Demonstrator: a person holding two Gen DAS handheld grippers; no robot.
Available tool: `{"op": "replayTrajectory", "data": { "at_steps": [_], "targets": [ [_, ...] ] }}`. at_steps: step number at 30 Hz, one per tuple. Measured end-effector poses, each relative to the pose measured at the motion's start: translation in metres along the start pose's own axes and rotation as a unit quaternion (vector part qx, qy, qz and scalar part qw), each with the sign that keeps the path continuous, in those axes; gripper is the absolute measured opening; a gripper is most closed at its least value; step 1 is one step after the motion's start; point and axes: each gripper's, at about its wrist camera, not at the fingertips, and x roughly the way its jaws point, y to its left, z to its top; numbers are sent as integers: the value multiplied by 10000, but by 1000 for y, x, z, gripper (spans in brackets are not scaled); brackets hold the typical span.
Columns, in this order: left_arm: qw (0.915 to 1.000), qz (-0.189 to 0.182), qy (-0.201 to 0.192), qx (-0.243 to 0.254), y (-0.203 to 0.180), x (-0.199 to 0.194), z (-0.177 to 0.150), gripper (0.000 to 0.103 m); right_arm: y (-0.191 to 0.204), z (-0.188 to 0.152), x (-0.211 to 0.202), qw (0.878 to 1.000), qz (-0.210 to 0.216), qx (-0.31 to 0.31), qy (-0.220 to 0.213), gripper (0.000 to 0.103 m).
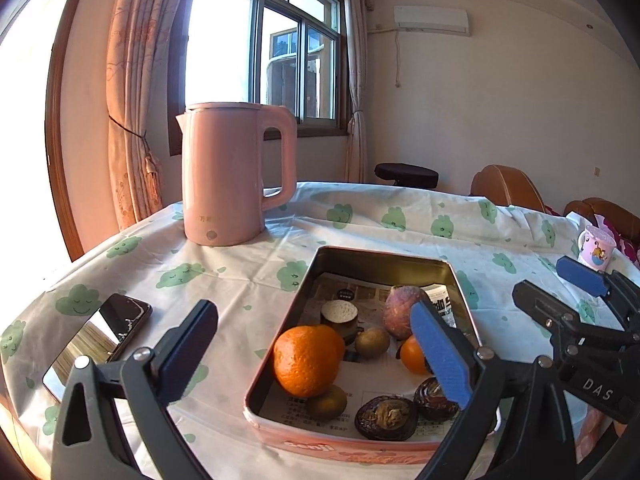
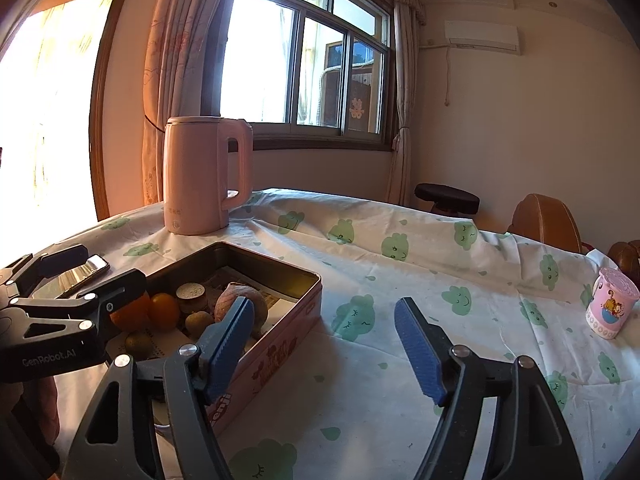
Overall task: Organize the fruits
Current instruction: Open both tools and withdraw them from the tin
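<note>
A pink metal tin [image 1: 316, 268] lined with newspaper sits on the table and also shows in the right wrist view [image 2: 280, 336]. It holds a large orange [image 1: 306, 360], a smaller orange [image 1: 412, 354], a kiwi [image 1: 372, 342], a purple-pink fruit [image 1: 402, 308], a cut brown piece [image 1: 339, 314], a green-brown fruit [image 1: 326, 403] and two dark wrinkled fruits [image 1: 386, 417]. My left gripper [image 1: 316, 352] is open and empty, above the tin's near end. My right gripper [image 2: 324, 344] is open and empty, over the tablecloth to the right of the tin.
A pink electric kettle [image 1: 232, 176] stands behind the tin. A phone [image 1: 96, 344] lies at the left. A pink cartoon cup [image 2: 610, 304] stands at the far right. The table has a cloud-print cloth [image 2: 400, 280]. Chairs and a stool stand beyond its far edge.
</note>
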Motion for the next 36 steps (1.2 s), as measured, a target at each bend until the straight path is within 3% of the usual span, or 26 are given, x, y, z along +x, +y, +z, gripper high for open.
{"op": "replayTrajectory", "data": {
  "at_steps": [13, 36],
  "targets": [
    [9999, 75, -44, 84, -3, -1, 0, 102, -9, -1, -3, 9998, 36, 193, -77, 86],
    [9998, 120, -92, 100, -2, -4, 0, 103, -7, -2, -8, 9996, -49, 184, -190, 91]
  ]
}}
